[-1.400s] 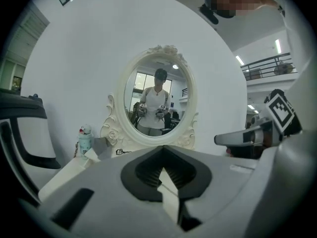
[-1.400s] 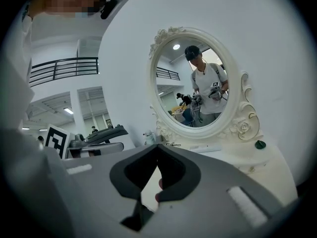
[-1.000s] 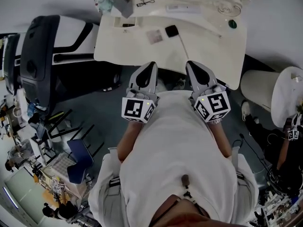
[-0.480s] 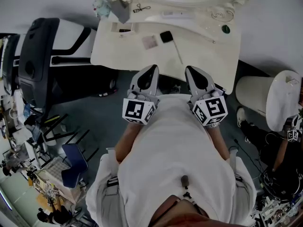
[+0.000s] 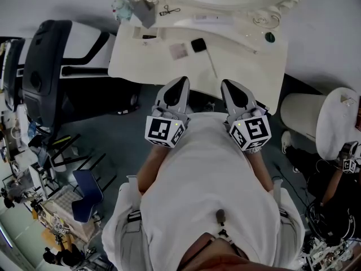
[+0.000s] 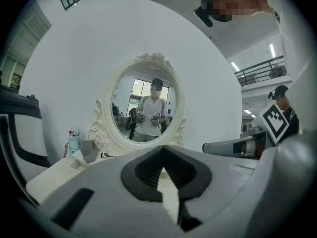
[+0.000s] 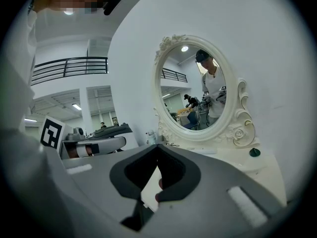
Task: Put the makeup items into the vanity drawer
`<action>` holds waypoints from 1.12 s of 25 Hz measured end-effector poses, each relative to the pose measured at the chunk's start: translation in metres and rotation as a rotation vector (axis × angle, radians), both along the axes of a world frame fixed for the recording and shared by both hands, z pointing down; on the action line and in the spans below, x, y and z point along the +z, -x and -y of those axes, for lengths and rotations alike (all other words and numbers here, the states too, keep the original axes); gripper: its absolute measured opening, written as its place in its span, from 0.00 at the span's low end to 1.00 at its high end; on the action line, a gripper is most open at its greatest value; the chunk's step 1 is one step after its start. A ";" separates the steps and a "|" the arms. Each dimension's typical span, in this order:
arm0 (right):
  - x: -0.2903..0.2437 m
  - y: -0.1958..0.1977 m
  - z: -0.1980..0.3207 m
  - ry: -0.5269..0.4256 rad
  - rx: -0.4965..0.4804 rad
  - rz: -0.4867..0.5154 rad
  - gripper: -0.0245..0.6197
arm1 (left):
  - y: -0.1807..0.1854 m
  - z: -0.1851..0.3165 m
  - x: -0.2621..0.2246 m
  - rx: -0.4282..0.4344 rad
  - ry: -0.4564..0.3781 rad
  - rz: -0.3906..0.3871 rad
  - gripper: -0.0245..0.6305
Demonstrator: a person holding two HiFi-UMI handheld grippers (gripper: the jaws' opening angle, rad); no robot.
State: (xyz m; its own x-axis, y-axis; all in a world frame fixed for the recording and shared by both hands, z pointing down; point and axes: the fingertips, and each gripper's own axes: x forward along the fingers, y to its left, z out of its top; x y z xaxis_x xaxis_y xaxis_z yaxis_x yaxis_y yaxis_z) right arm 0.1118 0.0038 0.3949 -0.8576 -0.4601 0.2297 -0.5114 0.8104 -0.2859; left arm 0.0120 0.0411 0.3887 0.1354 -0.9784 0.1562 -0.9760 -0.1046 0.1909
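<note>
Pre-grasp step by my read: left gripper (image 5: 181, 82) and right gripper (image 5: 228, 84) are both fully closed with nothing in them, held at chest height just short of the white vanity counter (image 5: 242, 66). Makeup items lie untouched on the counter: black compact (image 5: 197, 44), pale square pad (image 5: 179, 51), thin stick (image 5: 211, 62), small green item (image 5: 269, 36) by the mirror (image 6: 146, 105). No drawer looks open, so next is pulling 1 open. Room: treadmill (image 5: 42, 66) left, white bin (image 5: 307, 114) right, grey floor.
</note>
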 end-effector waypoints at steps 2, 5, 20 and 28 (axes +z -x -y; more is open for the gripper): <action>0.000 0.001 0.001 0.002 0.000 0.001 0.05 | 0.001 0.002 -0.001 0.002 -0.001 0.001 0.05; -0.001 0.003 0.003 0.002 0.002 -0.002 0.05 | 0.002 0.003 0.001 0.006 0.003 0.001 0.05; 0.001 0.030 0.009 0.015 0.075 -0.029 0.05 | 0.036 0.017 0.007 0.061 0.017 -0.023 0.05; -0.001 0.048 0.007 0.015 0.158 -0.055 0.05 | 0.074 0.034 0.013 0.079 0.026 -0.035 0.05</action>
